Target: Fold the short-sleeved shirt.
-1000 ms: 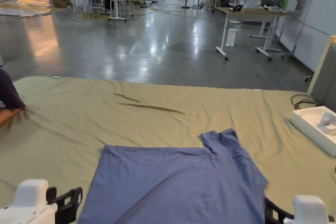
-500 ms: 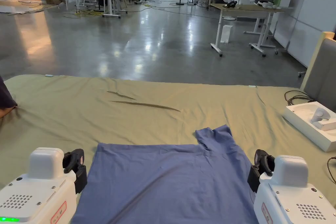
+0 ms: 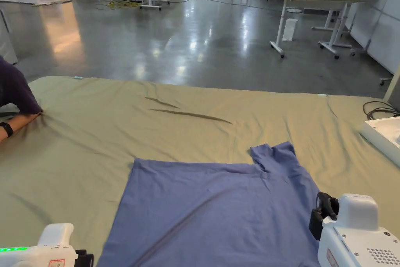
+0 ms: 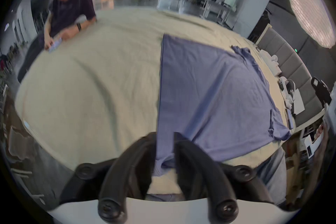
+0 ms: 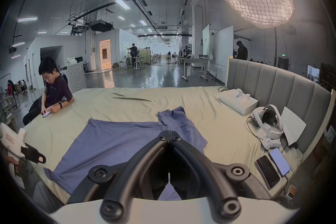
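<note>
At the bottom edge of the left gripper view, the left gripper (image 4: 165,153) has its jaws spread, the shirt's (image 3: 218,209) near corner lying between them, not yet pinched. At the lower right of the head view, the right gripper (image 3: 322,211) hangs by the shirt's right edge; in its own view its jaws are pressed together on nothing. The shirt lies flat on the sheet (image 3: 97,138), centre bottom, seemingly folded once already, one sleeve (image 3: 277,156) sticking out. More folds remain, I'd judge. A person (image 5: 52,89) sits at far left.
</note>
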Motion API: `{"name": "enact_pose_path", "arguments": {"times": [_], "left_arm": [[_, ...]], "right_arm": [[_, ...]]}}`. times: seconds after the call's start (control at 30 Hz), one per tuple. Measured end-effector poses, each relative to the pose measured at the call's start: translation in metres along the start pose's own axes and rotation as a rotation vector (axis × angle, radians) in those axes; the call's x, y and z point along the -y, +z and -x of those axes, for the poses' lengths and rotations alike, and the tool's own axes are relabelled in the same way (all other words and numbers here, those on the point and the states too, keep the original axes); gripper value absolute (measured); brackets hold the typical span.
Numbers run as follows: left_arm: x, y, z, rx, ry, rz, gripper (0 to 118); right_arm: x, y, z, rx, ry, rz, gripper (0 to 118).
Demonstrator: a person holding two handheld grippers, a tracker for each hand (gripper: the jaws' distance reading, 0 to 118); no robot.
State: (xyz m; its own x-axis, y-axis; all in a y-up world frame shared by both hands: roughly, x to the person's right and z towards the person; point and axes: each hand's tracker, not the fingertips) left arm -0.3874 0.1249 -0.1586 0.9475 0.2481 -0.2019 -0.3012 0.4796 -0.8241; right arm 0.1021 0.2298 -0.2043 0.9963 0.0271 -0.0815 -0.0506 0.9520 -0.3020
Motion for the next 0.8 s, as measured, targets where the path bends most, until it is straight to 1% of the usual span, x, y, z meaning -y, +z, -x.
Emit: {"name": "enact_pose_path", "arguments": {"times": [0.03,0.07,0.13,0.2,0.3,0.33,0.43,0.57,0.63,0.67,0.7,0.77,0.8], "left_arm": [[0.001,-0.007,0.004,0.016,0.023,0.024,45],[0.002,-0.014,0.007,0.021,0.045,0.048,55],[0.004,-0.025,0.01,-0.006,0.049,0.077,60],[0.01,-0.036,0.01,-0.066,0.03,0.123,62],[0.019,-0.051,0.009,-0.103,0.021,0.197,65],[0.023,-0.051,0.009,-0.092,0.029,0.176,65],[0.023,-0.051,0.002,-0.119,0.05,0.148,65],[0.03,-0.052,-0.015,-0.204,-0.007,0.134,65],[0.034,-0.054,-0.022,-0.24,-0.057,0.126,63],[0.035,-0.055,-0.026,-0.236,-0.055,0.124,61],[0.035,-0.055,-0.027,-0.246,-0.06,0.122,56],[0.035,-0.053,-0.029,-0.229,-0.069,0.121,40],[0.034,-0.053,-0.03,-0.217,-0.072,0.121,26]], "right_arm": [[0.001,0.0,0.001,-0.001,0.003,0.006,0],[0.003,-0.001,0.002,-0.003,0.007,0.012,0],[0.005,-0.001,0.003,-0.006,0.014,0.023,0],[0.008,-0.001,0.005,-0.004,0.023,0.032,0],[0.012,-0.002,0.003,-0.002,0.024,0.047,0],[0.013,-0.002,0.002,-0.001,0.023,0.05,0],[0.016,-0.002,0.001,0.004,0.022,0.064,0],[0.019,-0.001,0.0,0.004,0.022,0.077,0],[0.021,-0.001,-0.001,0.003,0.024,0.082,0],[0.022,-0.001,-0.001,0.003,0.024,0.086,0],[0.023,0.0,-0.001,0.003,0.023,0.09,0],[0.026,0.0,-0.003,0.003,0.023,0.096,0],[0.027,0.0,-0.003,0.005,0.023,0.1,0]]}}
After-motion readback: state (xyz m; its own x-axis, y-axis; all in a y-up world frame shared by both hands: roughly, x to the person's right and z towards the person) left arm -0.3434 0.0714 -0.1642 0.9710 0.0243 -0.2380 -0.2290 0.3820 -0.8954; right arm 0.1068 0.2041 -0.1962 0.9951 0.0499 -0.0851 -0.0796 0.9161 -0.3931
